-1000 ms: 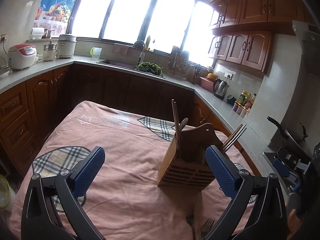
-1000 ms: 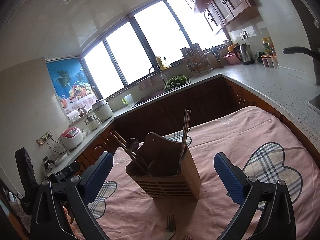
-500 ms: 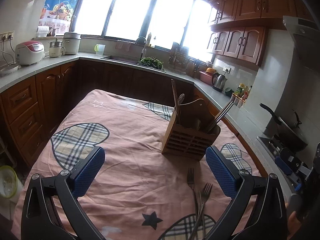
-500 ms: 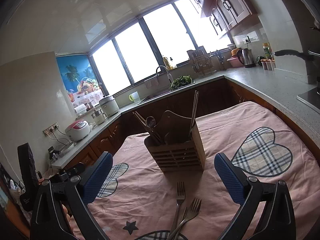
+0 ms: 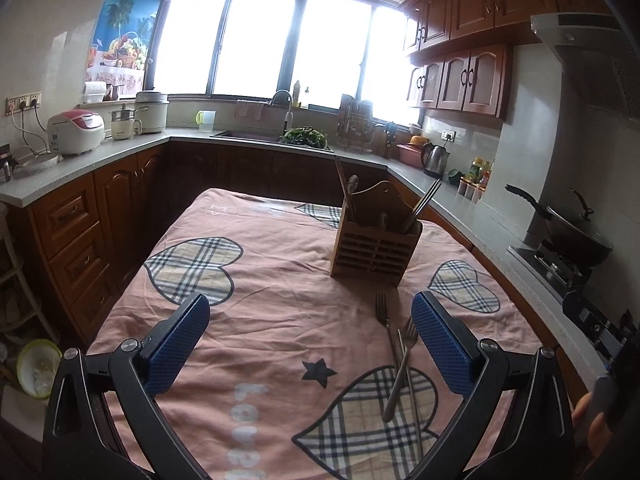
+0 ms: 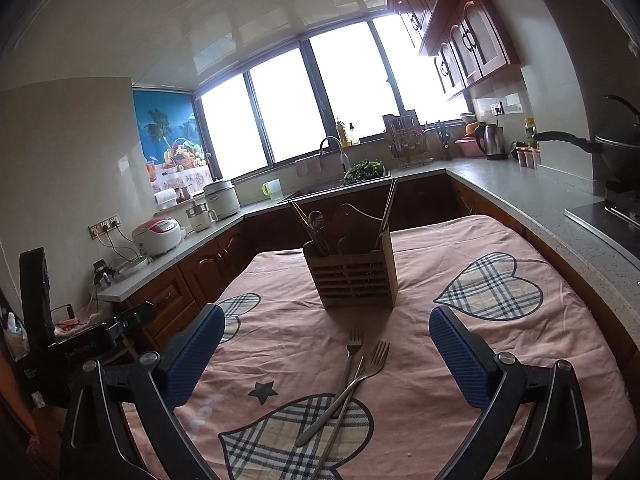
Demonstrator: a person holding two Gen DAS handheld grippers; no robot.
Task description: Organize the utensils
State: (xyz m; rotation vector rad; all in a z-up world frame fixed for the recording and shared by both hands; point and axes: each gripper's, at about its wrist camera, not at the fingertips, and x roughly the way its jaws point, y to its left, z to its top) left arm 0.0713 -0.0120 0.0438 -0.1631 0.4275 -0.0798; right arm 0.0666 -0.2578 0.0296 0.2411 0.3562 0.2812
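So the left gripper (image 5: 310,344) hangs over the pink tablecloth (image 5: 260,280) with its jaws spread wide and nothing between them. Just right of centre, two forks (image 6: 352,372) lie crossed on a plaid heart patch, with a thin metal stick, maybe a chopstick, across them. Right behind them stands the wooden utensil holder (image 6: 352,276), already stocked with chopsticks (image 6: 387,210) and a spoon (image 6: 316,220). The right gripper (image 6: 326,356) has its jaws wide apart too, empty, framing the forks.
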